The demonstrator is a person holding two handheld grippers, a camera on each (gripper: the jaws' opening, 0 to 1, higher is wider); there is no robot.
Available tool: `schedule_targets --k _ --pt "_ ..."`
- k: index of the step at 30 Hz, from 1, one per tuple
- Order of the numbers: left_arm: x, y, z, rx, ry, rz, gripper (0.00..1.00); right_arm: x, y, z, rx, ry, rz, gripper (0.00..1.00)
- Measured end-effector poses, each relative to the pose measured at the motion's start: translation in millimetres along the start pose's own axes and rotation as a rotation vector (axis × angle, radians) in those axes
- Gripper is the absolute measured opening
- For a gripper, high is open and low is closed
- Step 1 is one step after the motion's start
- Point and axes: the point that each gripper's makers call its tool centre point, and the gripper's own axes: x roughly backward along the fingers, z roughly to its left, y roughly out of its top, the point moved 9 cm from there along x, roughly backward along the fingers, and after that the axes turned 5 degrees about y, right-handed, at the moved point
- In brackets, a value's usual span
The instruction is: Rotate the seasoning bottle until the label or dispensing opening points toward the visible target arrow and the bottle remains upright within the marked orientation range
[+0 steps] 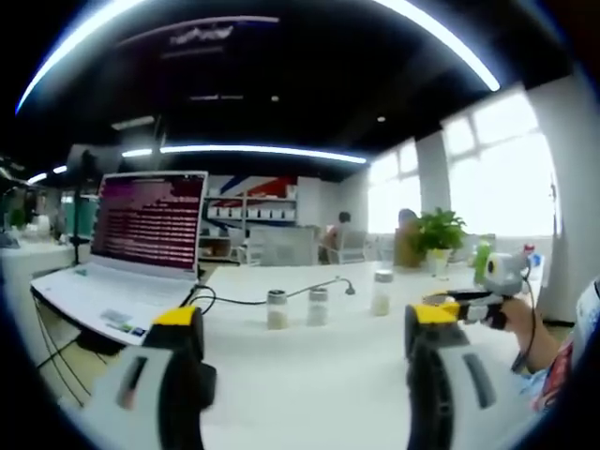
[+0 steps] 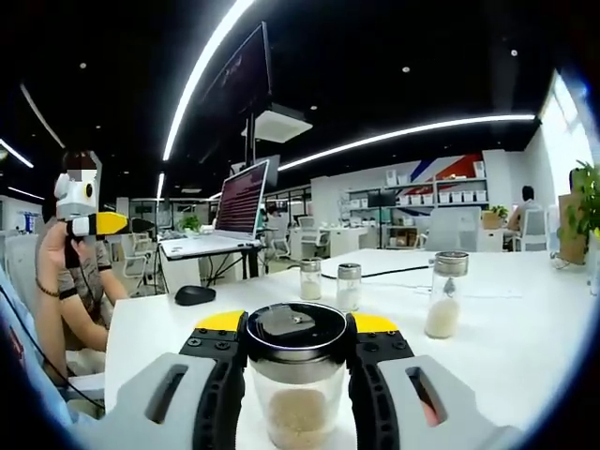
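- The right gripper (image 2: 298,375), grey with black fingers (image 2: 217,394) and yellow tips, is clamped on a clear glass seasoning bottle with a dark round lid (image 2: 297,375); one finger presses each side of the bottle just below the lid.
- The held bottle stands upright in the right gripper view, its lower part filled with pale grains. Whether its base touches the white desk (image 2: 525,347) cannot be told, because the view cuts off below it.
- Beyond it on the desk stand two small glass shakers with metal caps (image 2: 328,281), side by side and close together, and a taller clear bottle with a silver cap (image 2: 444,293) off to the right of them, well apart.
- A black computer mouse (image 2: 195,294) lies near the desk's left edge, and a black cable (image 2: 394,273) runs across the surface behind the shakers.
- An open white laptop (image 2: 230,211) sits on a farther table on the left.
- The left gripper (image 2: 94,223) appears at the left of the right gripper view, raised in a person's hand (image 2: 67,246); from there it cannot be told how its fingers stand.
- In the left gripper view, the left gripper (image 1: 305,337) holds its yellow-tipped fingers (image 1: 180,323) wide apart with nothing between them, above the desk (image 1: 309,384).
- The same view has the two small shakers (image 1: 297,307), the taller bottle (image 1: 381,292), the laptop (image 1: 141,253) with a lit screen of text, and a green potted plant (image 1: 437,232) by the bright window.
- The right gripper (image 1: 483,298) enters from the right of that view.
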Motion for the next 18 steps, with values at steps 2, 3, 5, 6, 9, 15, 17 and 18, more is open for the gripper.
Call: schedule_targets --k 2,3,5,6,9,15,17,18 --pt "0.2 -0.2 -1.0 0.010 -0.009 0.000 0.94 0.0 0.5 1.6 -0.003 -0.011 0.002 0.41" --pt "0.4 -0.3 -2.0 0.007 -0.013 0.001 0.94 0.0 0.4 1.9 -0.002 -0.017 0.003 0.41" --pt "0.6 -0.1 -3.5 0.005 -0.020 0.001 0.94 0.1 0.2 2.6 0.000 -0.026 0.002 0.41" --pt "0.6 0.1 -4.2 0.007 -0.023 -0.002 0.94 0.3 0.0 2.5 -0.001 -0.030 0.000 0.41" --pt "0.6 0.1 -5.3 0.008 -0.028 -0.002 0.94 0.1 -0.4 3.9 -0.005 -0.049 -0.005 0.41" --pt "0.3 -0.1 -4.5 0.008 -0.029 0.002 0.94 -0.1 -1.5 3.4 -0.003 -0.068 -0.015 0.41" --pt "0.4 0.0 -4.3 0.008 -0.028 0.002 0.94 -0.3 -1.3 3.1 -0.009 -0.066 -0.018 0.41" --pt "0.3 -0.1 -4.0 0.007 -0.028 0.002 0.94 -0.7 -1.1 4.6 -0.005 -0.071 -0.015 0.41"
